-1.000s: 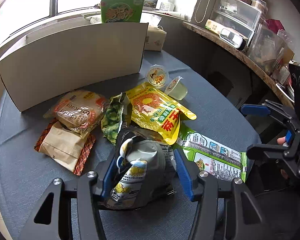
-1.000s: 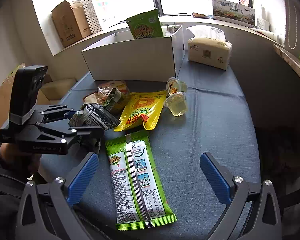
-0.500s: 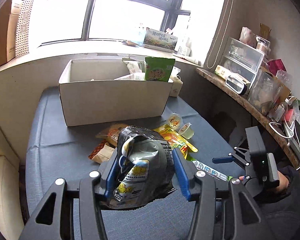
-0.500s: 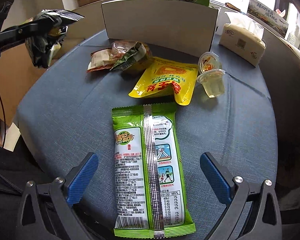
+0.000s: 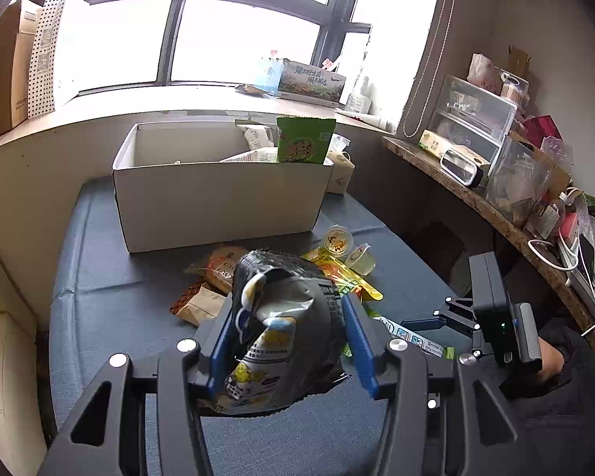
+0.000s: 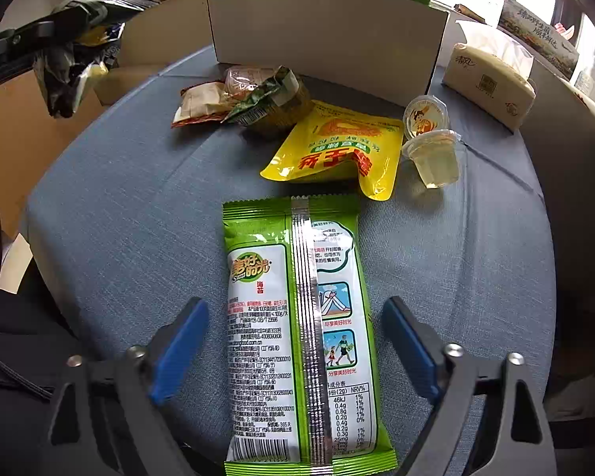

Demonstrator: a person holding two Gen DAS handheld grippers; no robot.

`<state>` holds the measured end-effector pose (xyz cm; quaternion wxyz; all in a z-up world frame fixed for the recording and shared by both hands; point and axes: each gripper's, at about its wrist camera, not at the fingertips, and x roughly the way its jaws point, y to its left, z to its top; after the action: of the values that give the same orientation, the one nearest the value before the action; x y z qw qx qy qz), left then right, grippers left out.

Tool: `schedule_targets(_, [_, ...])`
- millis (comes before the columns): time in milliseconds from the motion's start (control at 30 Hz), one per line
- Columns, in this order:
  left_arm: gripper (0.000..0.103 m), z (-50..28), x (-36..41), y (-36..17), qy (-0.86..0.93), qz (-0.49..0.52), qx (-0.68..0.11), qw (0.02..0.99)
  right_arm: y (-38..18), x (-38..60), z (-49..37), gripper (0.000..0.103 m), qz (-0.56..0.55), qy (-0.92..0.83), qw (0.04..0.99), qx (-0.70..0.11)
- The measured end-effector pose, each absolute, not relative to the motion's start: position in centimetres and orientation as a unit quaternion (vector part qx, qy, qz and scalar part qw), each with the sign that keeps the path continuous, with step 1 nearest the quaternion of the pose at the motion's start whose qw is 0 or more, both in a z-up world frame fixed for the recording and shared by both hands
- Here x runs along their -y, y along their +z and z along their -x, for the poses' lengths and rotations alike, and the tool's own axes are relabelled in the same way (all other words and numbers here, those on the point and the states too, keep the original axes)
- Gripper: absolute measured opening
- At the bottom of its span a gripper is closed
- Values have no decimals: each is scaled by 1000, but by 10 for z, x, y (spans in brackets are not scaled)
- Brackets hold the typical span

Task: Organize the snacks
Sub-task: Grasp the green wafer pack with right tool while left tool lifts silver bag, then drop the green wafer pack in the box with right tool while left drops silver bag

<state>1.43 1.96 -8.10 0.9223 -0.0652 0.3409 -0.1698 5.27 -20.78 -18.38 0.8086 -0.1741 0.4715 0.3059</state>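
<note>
Left gripper [image 5: 285, 341] clamped on dark crumpled snack bag [image 5: 281, 329], lifted at lower centre for white box [image 5: 218, 202]; right gripper [image 6: 297, 351] closing, jaws astride, not gripping, green seaweed packet [image 6: 297, 317], bottom centre.

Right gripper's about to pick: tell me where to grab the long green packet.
Grip the green packet across its narrow width, near the end by the right gripper, coming straight down. It lies flat and lengthwise between the jaws, which have just been closing but don't yet touch it.

A crumpled grey snack bag [image 5: 281, 333] hangs clamped in the air. A long green packet [image 6: 297, 333] lies flat, seam up, on the blue worktop [image 6: 119, 218], near a yellow pouch [image 6: 337, 146].
</note>
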Motion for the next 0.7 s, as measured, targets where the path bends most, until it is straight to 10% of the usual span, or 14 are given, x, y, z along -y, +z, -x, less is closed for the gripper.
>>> schedule_targets(700, [56, -74, -48, -16, -129, 87, -259, 953, -43, 230, -114, 61, 13, 326, 883, -337])
